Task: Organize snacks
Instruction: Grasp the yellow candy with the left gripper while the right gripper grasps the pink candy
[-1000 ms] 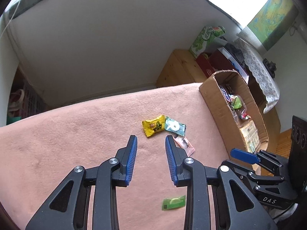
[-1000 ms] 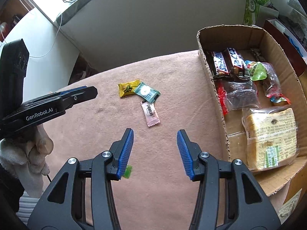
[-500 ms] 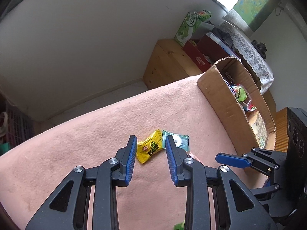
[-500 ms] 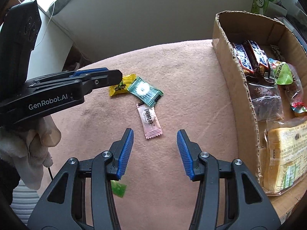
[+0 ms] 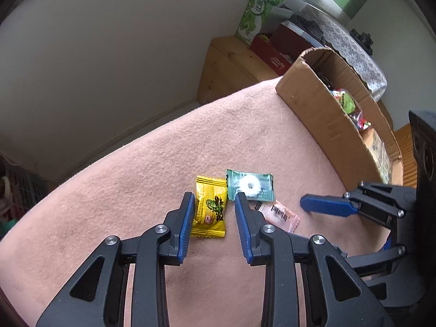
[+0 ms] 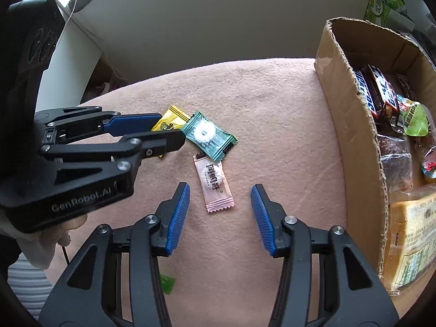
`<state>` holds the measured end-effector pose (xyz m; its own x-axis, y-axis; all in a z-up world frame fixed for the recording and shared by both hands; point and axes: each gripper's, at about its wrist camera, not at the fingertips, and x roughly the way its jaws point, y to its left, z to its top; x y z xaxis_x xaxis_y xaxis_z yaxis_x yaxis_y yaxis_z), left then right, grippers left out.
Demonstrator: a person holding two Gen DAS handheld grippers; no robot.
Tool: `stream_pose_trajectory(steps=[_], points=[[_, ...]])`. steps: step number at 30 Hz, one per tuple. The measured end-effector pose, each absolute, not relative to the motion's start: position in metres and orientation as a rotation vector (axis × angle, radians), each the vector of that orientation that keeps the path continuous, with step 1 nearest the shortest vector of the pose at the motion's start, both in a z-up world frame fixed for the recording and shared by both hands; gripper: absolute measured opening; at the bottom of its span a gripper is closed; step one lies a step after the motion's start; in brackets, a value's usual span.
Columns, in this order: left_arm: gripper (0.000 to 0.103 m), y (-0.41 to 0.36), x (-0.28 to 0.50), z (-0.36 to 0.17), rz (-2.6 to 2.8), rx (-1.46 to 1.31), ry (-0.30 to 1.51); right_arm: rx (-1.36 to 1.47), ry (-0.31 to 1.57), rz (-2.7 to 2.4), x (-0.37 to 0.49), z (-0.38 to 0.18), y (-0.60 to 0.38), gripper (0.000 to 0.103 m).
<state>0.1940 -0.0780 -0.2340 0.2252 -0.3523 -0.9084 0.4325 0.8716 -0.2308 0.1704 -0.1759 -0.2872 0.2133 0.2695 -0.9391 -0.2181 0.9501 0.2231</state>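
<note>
The left claw stands at a narrow gap, nothing gripped, its 2 blue pads straddling the yellow candy without pressing it; that gap seems set to the wrapper's width, ready to pinch. The right claw is spread wider and empty, with the pink sachet lying between its tips, apparently lined up for its own pick. Just beyond the yellow candy, touching it, lies the teal mint; the pink sachet sits beside that. Well apart from the yellow candy, on the right claw's side, the cardboard box stands on the pink-covered table, already holding snacks, so these loose 3 likely belong there.
</note>
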Motion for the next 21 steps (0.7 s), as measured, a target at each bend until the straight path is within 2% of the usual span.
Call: stream_pose_trajectory(steps=[6, 10, 16, 21], points=[[0.028, -0.081, 0.19, -0.233, -0.517, 0.144, 1.217, -0.044, 1.302, 0.347, 0.174, -0.289, -0.158, 0.049], [0.021, -0.082, 0.186, -0.234, -0.484, 0.182, 1.194, -0.091, 1.299, 0.349, 0.175, -0.291, -0.148, 0.049], [0.02, -0.075, 0.183, -0.235, -0.464, 0.185, 1.182, -0.135, 1.291, 0.317, 0.183, -0.295, -0.144, 0.023], [0.02, -0.063, 0.18, -0.235, -0.437, 0.127, 1.191, -0.121, 1.3, 0.325, 0.187, -0.293, -0.148, 0.02]])
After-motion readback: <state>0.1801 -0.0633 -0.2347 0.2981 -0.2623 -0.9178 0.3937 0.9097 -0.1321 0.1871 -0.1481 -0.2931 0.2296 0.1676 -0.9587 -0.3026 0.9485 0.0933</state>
